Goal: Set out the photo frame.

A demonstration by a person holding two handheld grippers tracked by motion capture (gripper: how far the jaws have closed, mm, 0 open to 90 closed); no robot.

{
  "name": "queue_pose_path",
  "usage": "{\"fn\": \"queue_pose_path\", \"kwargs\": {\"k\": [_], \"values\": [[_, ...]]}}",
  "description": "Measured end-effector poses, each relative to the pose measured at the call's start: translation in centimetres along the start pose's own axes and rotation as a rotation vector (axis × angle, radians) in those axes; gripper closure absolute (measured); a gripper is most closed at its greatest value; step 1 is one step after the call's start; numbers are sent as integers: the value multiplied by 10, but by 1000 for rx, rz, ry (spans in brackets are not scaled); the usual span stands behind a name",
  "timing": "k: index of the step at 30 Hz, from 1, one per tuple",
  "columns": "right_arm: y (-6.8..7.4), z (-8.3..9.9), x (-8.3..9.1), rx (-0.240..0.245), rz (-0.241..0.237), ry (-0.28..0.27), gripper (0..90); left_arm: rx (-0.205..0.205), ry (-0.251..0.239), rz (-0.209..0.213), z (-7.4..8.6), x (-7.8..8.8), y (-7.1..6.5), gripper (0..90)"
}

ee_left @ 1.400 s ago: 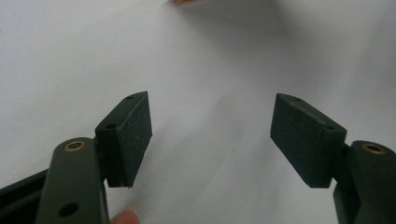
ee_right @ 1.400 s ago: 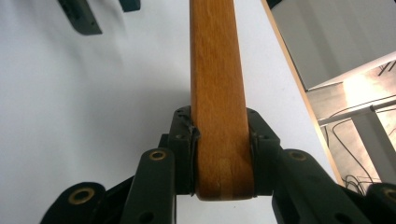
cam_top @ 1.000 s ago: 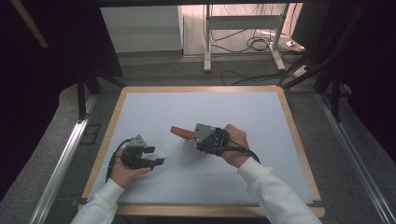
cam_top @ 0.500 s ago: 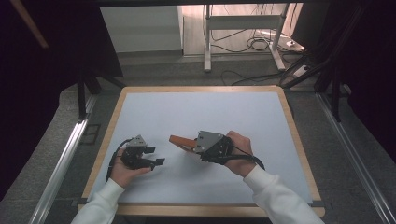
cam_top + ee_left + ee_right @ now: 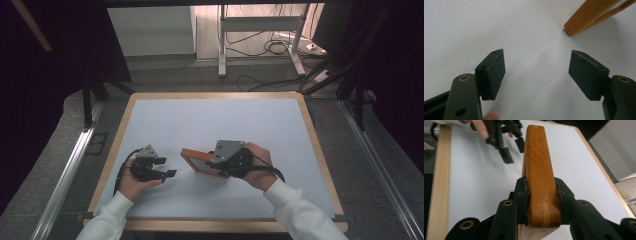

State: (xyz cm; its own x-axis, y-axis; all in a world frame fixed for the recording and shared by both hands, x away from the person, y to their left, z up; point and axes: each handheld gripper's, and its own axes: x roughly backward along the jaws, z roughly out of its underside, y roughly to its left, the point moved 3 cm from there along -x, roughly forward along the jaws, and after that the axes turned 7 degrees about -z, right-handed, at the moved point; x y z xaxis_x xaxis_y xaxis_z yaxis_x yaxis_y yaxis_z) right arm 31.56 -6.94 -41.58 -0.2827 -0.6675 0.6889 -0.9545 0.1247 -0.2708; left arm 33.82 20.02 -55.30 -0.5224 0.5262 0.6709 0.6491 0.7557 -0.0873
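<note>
Right hand-held gripper (image 5: 542,203) clamps your orange-brown wooden frame (image 5: 199,161); left hand-held gripper (image 5: 537,75), at nine o'clock, gapes wide. Next, steady its free corner.

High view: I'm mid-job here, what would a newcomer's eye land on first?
First the wooden frame, orange-brown against the pale table, near the middle and tilted up on one edge. The right gripper is clamped on one bar of it, pads pressed to both faces. To its left, the left gripper rests apart from the frame, jaws open on nothing.
</note>
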Motion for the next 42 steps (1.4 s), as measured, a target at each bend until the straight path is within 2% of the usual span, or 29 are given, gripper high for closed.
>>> {"fn": "queue_pose_path", "kwargs": {"k": [4, 7, 10, 22, 30, 37, 42], "values": [[-9, 5, 0, -23, 26, 0, 679, 4, -1, -1, 0, 0, 0, 292], [-17, 9, 1, -59, 16, -2, 676, 4, 2, 1, 0, 0, -1, 291], [-23, 12, 0, -66, 21, 11, 654, 0, 2, 2, 0, 0, -1, 291], [-54, 23, -7, -151, 25, 56, 564, -9, 4, 1, 0, -1, -1, 291], [-67, 26, -14, -172, 41, 74, 505, -9, 3, 2, 0, 0, 0, 291], [-85, 33, -25, -239, 50, 75, 426, -10, 2, 3, 0, 0, -1, 292], [-92, 38, -30, -265, 49, 83, 391, -14, 4, 4, -1, 0, -1, 292]]}}
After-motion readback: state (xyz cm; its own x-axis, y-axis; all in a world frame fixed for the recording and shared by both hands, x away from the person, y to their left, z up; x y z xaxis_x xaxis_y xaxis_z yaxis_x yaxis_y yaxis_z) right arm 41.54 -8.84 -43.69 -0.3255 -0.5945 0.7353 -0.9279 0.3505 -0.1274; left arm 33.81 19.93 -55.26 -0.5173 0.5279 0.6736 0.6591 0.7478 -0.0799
